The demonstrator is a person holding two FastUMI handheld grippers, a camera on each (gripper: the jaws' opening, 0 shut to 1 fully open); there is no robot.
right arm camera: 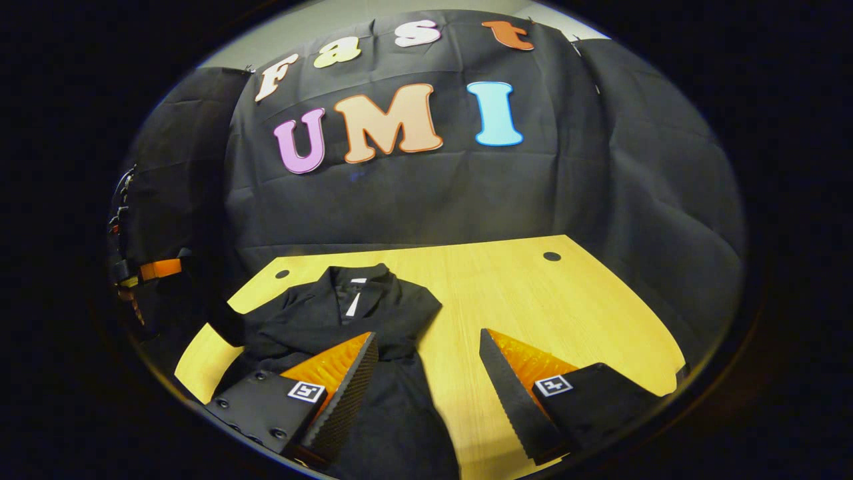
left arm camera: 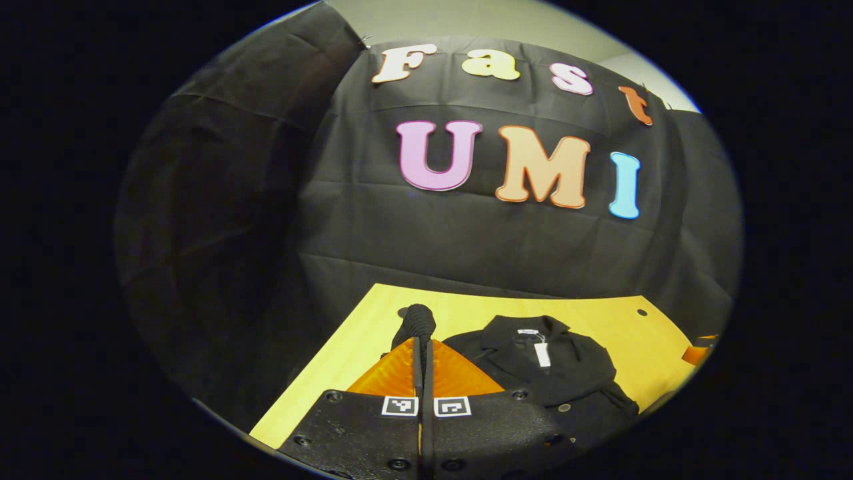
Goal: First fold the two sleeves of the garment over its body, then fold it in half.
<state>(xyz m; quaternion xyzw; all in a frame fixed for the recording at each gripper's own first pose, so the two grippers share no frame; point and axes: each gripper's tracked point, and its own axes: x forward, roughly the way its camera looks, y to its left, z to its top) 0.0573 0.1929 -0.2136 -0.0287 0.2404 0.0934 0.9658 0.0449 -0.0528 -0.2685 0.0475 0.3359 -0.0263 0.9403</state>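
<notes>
Left hand-held gripper (left arm camera: pixel 421 347) pinches a dark sleeve cuff (left arm camera: pixel 418 321) at lower centre; right hand-held gripper (right arm camera: pixel 426 353) gapes wide over the black garment (right arm camera: pixel 333 313), lying lower left on the tabletop (right arm camera: pixel 533 293). Soft, limp cloth probably drapes; grip hems or cuffs.

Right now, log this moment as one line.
left gripper: jaws shut on sleeve, lifted | right gripper: open, over garment edge | table: garment not yet folded in half

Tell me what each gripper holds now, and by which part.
The left gripper pinches a sleeve end of the black collared garment. The right gripper is open, holding nothing.
</notes>
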